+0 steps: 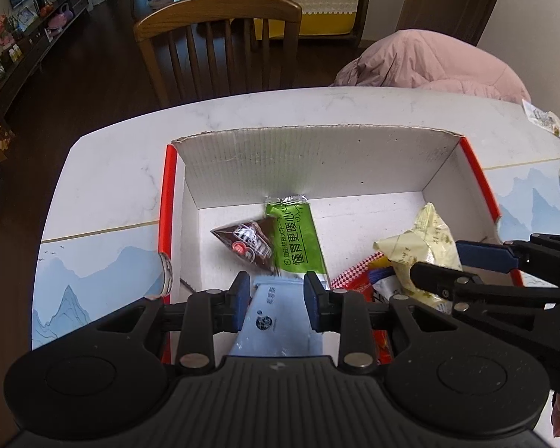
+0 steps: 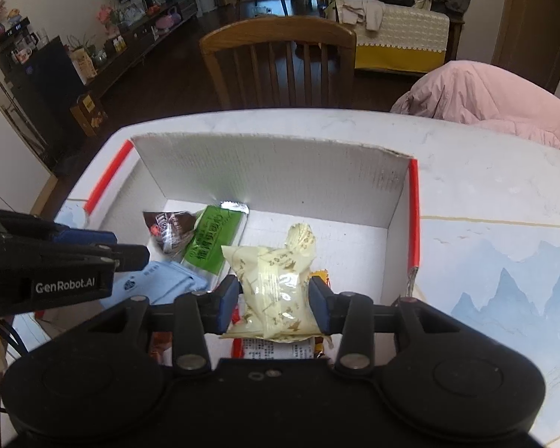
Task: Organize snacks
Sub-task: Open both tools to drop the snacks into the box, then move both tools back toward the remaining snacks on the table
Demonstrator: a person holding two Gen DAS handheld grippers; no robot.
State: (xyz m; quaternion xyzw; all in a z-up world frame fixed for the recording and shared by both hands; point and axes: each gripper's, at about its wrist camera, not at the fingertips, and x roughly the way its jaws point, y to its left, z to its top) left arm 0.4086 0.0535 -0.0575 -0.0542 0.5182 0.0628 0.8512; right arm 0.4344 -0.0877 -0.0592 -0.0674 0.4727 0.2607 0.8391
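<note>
— Over the box, near its front edge, the left gripper grasps a pale blue packet.
— And the right gripper?
— Beside it, around a cream packet; jaws slackening, so I'd say it's dropping. Blue should follow, near the green bar.

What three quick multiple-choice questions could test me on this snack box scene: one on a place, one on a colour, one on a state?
1. Where does the green packet lie?
A. In the cardboard box
B. On the chair
C. On the floor

2. What colour is the packet between the left gripper fingers?
A. Red
B. Light blue
C. Black

3. The right gripper is:
A. Empty
B. Out of view
C. Around a pale yellow packet

Answers: 1 A, it rests on the box floor. 2 B, the light blue packet shows there. 3 C, the packet sits between its fingers.
</note>
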